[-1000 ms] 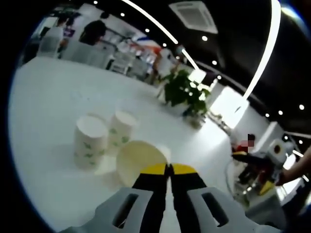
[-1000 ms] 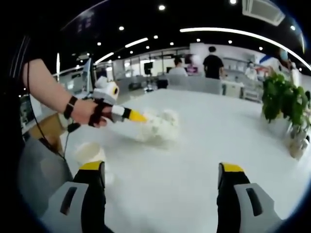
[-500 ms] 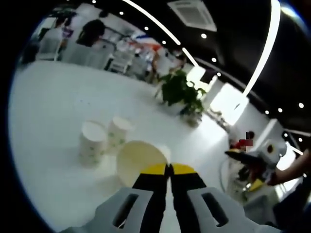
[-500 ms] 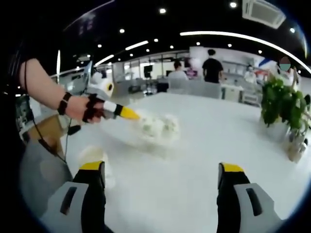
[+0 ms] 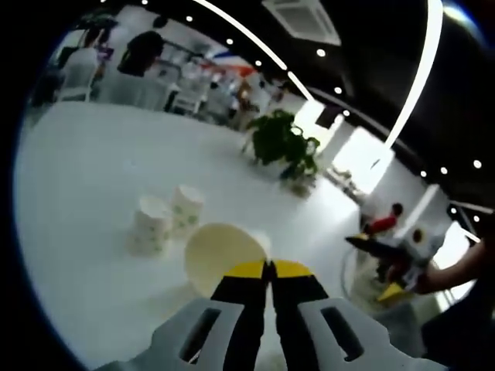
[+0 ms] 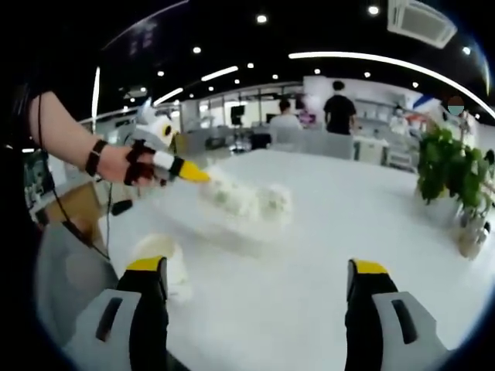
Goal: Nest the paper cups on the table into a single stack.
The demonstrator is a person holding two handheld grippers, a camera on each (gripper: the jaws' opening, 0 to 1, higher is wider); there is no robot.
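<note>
In the left gripper view my left gripper [image 5: 269, 268] is shut on the rim of a white paper cup [image 5: 219, 253], which it holds above the white table [image 5: 85, 170] with the mouth facing the camera. Two paper cups with a green print, cup one [image 5: 151, 225] and cup two [image 5: 186, 207], stand side by side farther off. In the right gripper view my right gripper [image 6: 257, 270] is open wide with nothing between its fingers. There the left gripper [image 6: 186, 171] hovers over blurred white cups [image 6: 251, 201]. Another cup [image 6: 165, 259] stands by the right gripper's left finger.
A potted green plant [image 5: 283, 143] stands at the far side of the table; the same plant [image 6: 452, 174] is at the right in the right gripper view. People stand at desks behind the table. The right gripper [image 5: 390, 255] shows beyond the table's right edge [image 5: 348, 270].
The left gripper has risen and drawn back with its cup, so the two standing cups look smaller and farther. The right gripper has stayed open and nearly still.
</note>
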